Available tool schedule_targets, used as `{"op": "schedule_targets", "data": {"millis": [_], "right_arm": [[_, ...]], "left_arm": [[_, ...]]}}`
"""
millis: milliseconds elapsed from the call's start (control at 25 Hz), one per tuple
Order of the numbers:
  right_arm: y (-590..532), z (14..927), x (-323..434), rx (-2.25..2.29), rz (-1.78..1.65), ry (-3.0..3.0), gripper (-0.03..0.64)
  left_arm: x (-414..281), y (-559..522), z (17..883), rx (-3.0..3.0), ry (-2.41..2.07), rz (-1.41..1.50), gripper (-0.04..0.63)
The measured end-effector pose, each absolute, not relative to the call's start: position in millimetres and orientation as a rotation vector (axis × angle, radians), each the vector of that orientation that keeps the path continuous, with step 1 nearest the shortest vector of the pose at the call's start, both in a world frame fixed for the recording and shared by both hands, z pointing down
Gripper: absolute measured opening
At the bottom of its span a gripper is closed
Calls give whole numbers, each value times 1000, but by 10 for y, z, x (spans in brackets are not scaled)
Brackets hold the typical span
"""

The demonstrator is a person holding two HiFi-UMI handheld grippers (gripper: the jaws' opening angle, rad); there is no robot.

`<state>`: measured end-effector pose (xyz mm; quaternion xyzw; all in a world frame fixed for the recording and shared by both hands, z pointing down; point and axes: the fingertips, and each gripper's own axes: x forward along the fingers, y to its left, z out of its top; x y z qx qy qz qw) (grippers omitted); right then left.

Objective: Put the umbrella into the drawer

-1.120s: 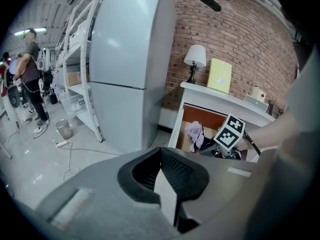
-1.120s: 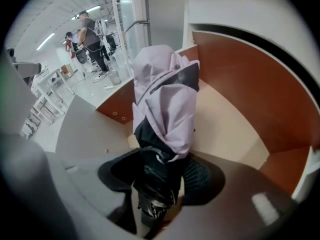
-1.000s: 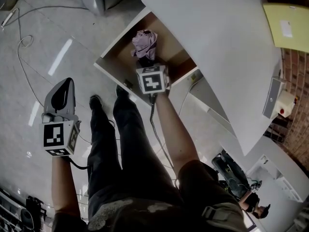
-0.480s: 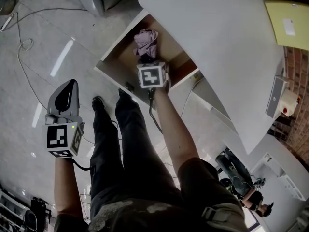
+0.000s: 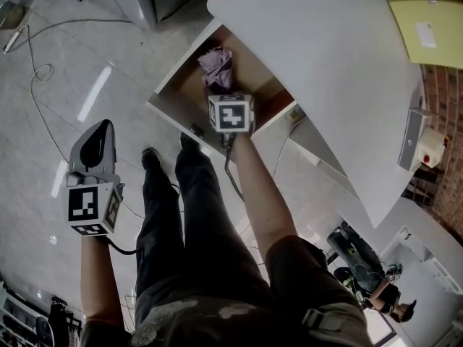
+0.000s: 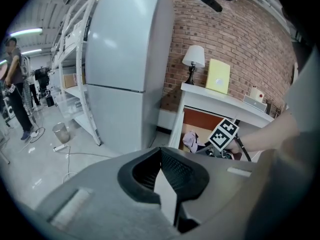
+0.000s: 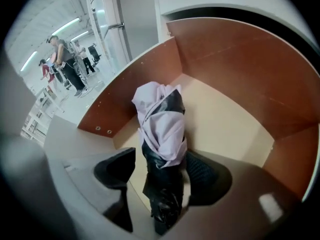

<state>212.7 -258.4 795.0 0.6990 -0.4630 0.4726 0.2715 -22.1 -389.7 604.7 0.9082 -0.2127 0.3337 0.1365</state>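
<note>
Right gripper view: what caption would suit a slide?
Folded umbrella in the open drawer; the right hand-held gripper has just been opening its jaws around it.

A brick wall (image 6: 250, 39) backs the white refrigerator (image 6: 125, 69) on a glossy grey floor (image 5: 79, 71).

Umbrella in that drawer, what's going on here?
A person holds a hand-held gripper in each hand. The right hand-held gripper reaches down into the open drawer, with the folded lilac-and-black umbrella between its jaws. Those jaws have just been opening and stand wide, so the umbrella appears released inside. The left hand-held gripper is shut and empty, off to the side above the floor.
</note>
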Motion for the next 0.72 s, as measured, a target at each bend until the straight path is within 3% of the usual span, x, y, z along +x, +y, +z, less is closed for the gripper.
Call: {"op": "schedule_targets", "data": {"millis": [720], "right_arm": [[-2569, 6167, 1558, 2168, 1162, -1317, 327]], "left_arm": [[-906, -3970, 4845, 2799, -603, 816, 9]]}}
